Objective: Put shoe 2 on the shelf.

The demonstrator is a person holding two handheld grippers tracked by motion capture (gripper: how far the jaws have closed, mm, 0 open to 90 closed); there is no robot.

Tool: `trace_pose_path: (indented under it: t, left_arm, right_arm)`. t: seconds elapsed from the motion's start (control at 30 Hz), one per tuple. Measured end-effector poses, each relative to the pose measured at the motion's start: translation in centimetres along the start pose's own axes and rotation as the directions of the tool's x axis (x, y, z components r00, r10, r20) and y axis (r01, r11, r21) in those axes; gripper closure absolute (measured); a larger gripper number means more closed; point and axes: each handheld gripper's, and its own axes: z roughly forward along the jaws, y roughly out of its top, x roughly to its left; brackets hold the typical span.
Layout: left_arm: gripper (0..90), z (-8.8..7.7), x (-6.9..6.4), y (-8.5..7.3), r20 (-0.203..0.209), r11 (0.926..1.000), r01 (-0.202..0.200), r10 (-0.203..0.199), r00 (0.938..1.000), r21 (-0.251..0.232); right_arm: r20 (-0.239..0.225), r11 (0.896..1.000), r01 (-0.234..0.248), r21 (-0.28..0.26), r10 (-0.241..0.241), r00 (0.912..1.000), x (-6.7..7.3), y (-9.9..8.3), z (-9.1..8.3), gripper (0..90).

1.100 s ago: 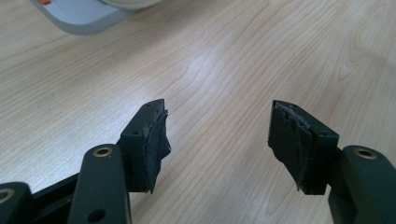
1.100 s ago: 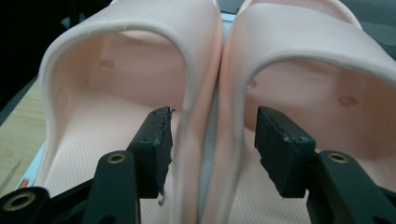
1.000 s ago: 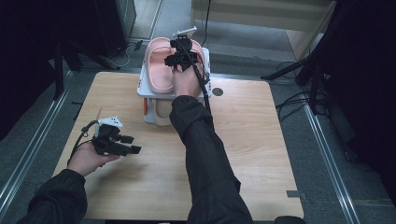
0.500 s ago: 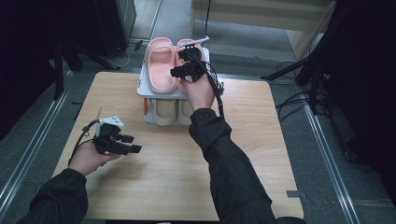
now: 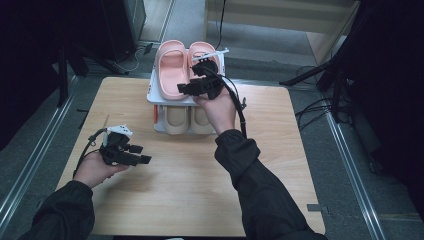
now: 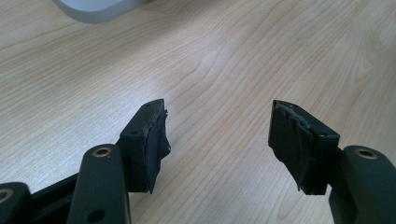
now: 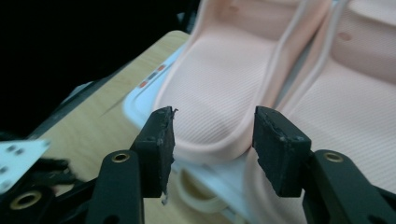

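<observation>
1. Right gripper (image 7: 212, 140): fingers apart, empty, astride the heel rim of the left pink slipper (image 7: 224, 88) on the rack's (image 5: 156, 95) top tier.
2. Left gripper (image 6: 219, 144): fingers wide, empty, low over the table (image 6: 210, 56).
3. Likely step: grasp the heel. Lower until the rim sits between the pads, then close squarely.

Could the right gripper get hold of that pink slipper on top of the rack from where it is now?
Probably yes. The right gripper hangs open just at the heel of the left pink slipper on the white rack, jaws either side of the heel rim, and nothing lies between them.
</observation>
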Motion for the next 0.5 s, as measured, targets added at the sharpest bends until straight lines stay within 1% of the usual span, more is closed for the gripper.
trace_pose_path:
  t: [0.03,0.13,0.23,0.27,0.37,0.47,0.5]
  left_arm:
    - [36.5,0.0,0.0,0.0,-0.004,1.0000,-0.003,0.003,1.0000,0.000]
    - [36.5,0.1,0.2,-0.1,-0.002,1.0000,0.006,-0.006,1.0000,0.000]
    - [36.5,0.2,0.2,-0.1,-0.007,1.0000,0.005,-0.005,1.0000,0.004]
    - [36.5,0.2,0.1,-0.1,-0.008,1.0000,0.004,-0.004,1.0000,0.004]
    - [36.5,0.4,0.1,0.0,-0.006,1.0000,0.008,-0.008,1.0000,0.003]
    - [36.5,0.4,0.2,0.0,-0.007,0.9999,0.010,-0.010,0.9999,0.004]
    - [36.5,0.4,0.2,0.0,-0.005,0.9999,0.013,-0.013,0.9999,0.005]
  right_arm:
    - [-0.006,1.000,0.008,-0.001,-0.008,0.9999,0.2,-0.3,-0.4,52.0]
    - [-0.035,1.000,0.027,0.000,-0.027,0.9990,0.6,-1.3,-1.3,55.9]
    - [-0.064,0.999,0.050,0.001,-0.050,0.9967,0.8,-2.1,-1.9,57.1]
    - [-0.071,0.999,0.051,0.002,-0.051,0.9962,0.8,-2.4,-2.2,57.4]
    - [-0.108,0.997,0.076,-0.017,-0.078,0.9911,0.9,-3.6,-2.7,57.4]
    - [-0.159,0.997,0.069,-0.029,-0.073,0.9845,1.0,-4.9,-3.2,57.5]
    - [-0.159,0.997,0.078,-0.029,-0.081,0.9839,1.1,-5.3,-3.4,57.5]
